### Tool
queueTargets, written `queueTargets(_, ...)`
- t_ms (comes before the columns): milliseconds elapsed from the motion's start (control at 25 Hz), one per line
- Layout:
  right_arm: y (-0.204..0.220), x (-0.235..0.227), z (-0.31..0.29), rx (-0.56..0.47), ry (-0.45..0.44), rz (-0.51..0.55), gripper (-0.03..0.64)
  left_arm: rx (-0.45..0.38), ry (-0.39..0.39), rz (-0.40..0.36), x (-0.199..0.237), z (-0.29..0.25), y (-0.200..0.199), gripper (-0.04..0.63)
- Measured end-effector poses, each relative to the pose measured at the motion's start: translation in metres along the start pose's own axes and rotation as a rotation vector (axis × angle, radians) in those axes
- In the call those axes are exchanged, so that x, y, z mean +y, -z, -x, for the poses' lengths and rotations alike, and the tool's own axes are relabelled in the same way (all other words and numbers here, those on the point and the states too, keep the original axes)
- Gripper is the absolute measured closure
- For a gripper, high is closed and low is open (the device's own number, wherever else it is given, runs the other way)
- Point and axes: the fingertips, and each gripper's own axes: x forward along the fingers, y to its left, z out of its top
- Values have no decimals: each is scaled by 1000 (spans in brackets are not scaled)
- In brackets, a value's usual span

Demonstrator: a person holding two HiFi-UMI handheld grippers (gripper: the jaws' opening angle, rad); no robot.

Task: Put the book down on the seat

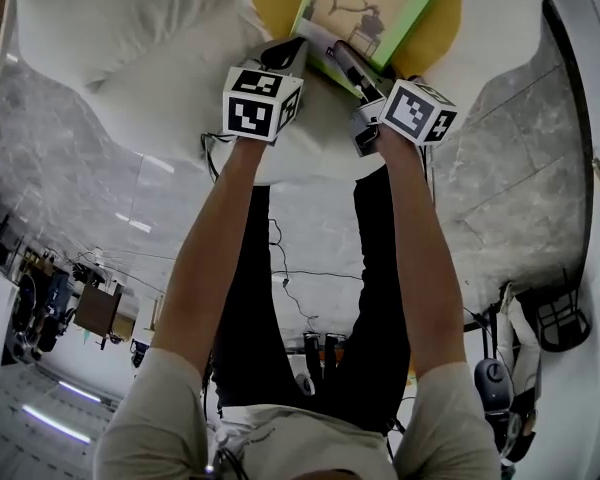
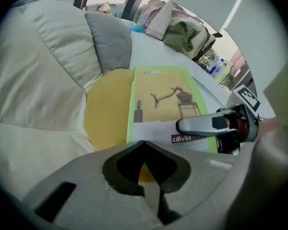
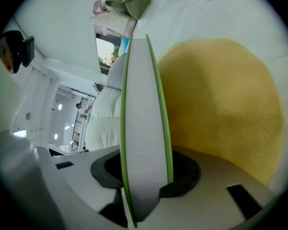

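Observation:
A green-edged picture book (image 1: 365, 13) (image 2: 168, 104) lies over a round yellow cushion (image 1: 435, 28) (image 2: 108, 114) on the white sofa seat (image 1: 310, 153). My right gripper (image 1: 345, 60) (image 3: 144, 176) holds the book's near edge; the white page edge (image 3: 139, 128) stands between its jaws with the pads snug against both covers. One silver finger (image 2: 197, 126) lies across the cover. My left gripper (image 1: 285, 56) (image 2: 144, 152) hovers just left of the book's near corner, jaws together, nothing in them.
White back cushions (image 1: 110, 28) rise to the left, with a grey pillow (image 2: 110, 42) behind. A heap of bags and cloth (image 2: 177, 28) sits at the sofa's far end. Marble floor (image 1: 510, 168) and cables (image 1: 290, 278) lie below my arms.

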Motion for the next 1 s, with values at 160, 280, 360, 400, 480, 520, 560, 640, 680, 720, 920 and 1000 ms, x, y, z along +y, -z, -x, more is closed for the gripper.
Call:
queueTargets(160, -5, -4, 22, -50, -37, -70, 456, 21, -1, 10, -2, -2, 1, 586)
queueTargets(280, -9, -12, 38, -47, -22, -67, 454, 36, -20, 6, -2, -5, 0, 586)
queueTargets(360, -12, -13, 52, -53, -6, -52, 454, 39, -29, 5, -4, -2, -2, 586)
queueTargets(400, -14, -15, 60, -65, 14, -35, 456, 40, -30, 8, -4, 0, -2, 586)
queueTargets(480, -19, -24, 75, -96, 79, 16, 466, 44, -26, 20, -3, 0, -2, 586)
queueTargets(520, -21, -30, 81, -107, 114, 37, 466, 46, -27, 21, -3, 0, -2, 586)
queueTargets(560, -21, -34, 88, -111, 146, 54, 466, 47, -29, 15, -3, 1, -3, 586)
queueTargets(640, -17, -38, 102, -96, 204, 95, 466, 43, -28, -6, -8, 10, -6, 586)
queueTargets(680, -15, -37, 109, -83, 232, 123, 466, 40, -22, -15, -14, 16, -9, 586)
queueTargets(720, -15, -34, 117, -72, 258, 154, 466, 37, -14, -22, -22, 23, -12, 586)
queueTargets(920, -19, 8, 146, -59, 327, 246, 466, 24, 31, -57, -60, 75, -33, 586)
queueTargets(1000, -17, 29, 154, -54, 342, 261, 466, 16, 48, -63, -73, 100, -42, 586)
